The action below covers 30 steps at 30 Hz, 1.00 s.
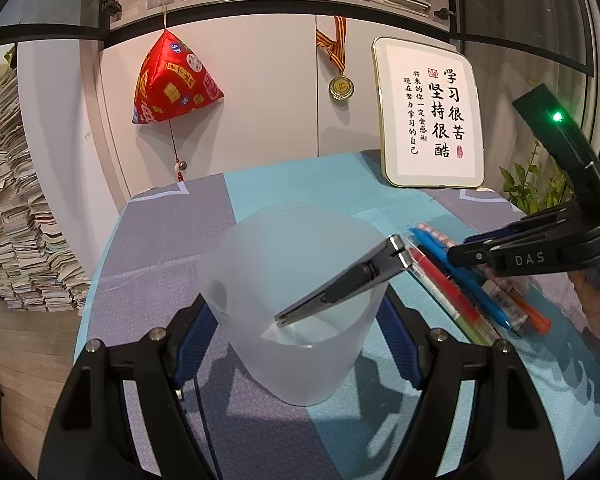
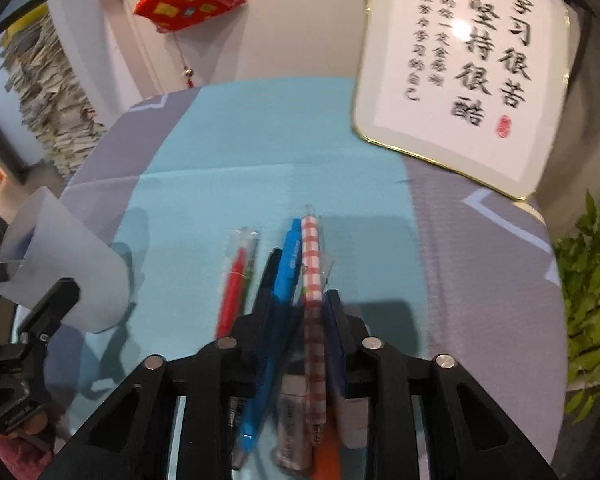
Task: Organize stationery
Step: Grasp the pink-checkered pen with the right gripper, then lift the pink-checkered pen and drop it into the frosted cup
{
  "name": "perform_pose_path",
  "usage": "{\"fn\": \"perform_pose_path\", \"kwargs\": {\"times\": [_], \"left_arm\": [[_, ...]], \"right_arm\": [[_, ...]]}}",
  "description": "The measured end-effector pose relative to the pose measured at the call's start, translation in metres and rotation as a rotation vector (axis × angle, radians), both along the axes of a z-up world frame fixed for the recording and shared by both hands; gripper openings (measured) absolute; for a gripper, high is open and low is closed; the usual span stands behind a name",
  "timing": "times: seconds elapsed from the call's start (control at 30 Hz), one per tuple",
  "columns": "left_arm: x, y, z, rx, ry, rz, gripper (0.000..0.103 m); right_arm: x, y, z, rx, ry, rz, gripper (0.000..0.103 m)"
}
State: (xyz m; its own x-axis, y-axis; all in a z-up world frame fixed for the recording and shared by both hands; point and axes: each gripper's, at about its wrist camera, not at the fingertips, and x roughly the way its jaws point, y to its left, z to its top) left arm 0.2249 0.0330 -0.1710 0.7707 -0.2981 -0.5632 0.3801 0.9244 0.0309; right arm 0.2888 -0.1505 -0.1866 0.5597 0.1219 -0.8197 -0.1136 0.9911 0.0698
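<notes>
Left gripper (image 1: 296, 320) clamps the frosted translucent plastic cup (image 1: 296, 304); right of it, we close our right gripper (image 2: 304, 300) around the red-checked slim pen (image 2: 313, 264), light, stiff, slick, best taken mid-barrel, grip unconfirmed.

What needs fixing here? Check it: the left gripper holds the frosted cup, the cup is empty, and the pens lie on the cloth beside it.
The frosted cup is not empty: the left wrist view shows a black and metal tool leaning inside it. The left gripper holds the cup, and the pens lie on the cloth beside it.
</notes>
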Motion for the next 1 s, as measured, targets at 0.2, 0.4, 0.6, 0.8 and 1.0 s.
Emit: {"fn": "perform_pose_path", "kwargs": {"times": [0.2, 0.4, 0.6, 0.8, 1.0], "left_arm": [[0.002, -0.001, -0.002, -0.002, 0.016, -0.001, 0.075], [0.002, -0.002, -0.002, 0.001, 0.019, 0.0, 0.075], [0.003, -0.001, -0.003, 0.001, 0.027, 0.0, 0.075], [0.003, -0.001, -0.003, -0.001, 0.028, 0.0, 0.075], [0.003, 0.0, -0.003, -0.002, 0.031, 0.0, 0.076]], "right_arm": [[-0.025, 0.007, 0.015, 0.106, 0.003, 0.082, 0.011], [-0.048, 0.004, 0.008, 0.126, 0.117, 0.101, 0.011], [-0.065, 0.023, -0.006, 0.164, 0.182, 0.166, 0.011], [-0.072, 0.04, -0.015, 0.08, 0.193, 0.21, 0.011], [-0.063, 0.057, -0.009, 0.021, 0.142, 0.236, 0.012]]}}
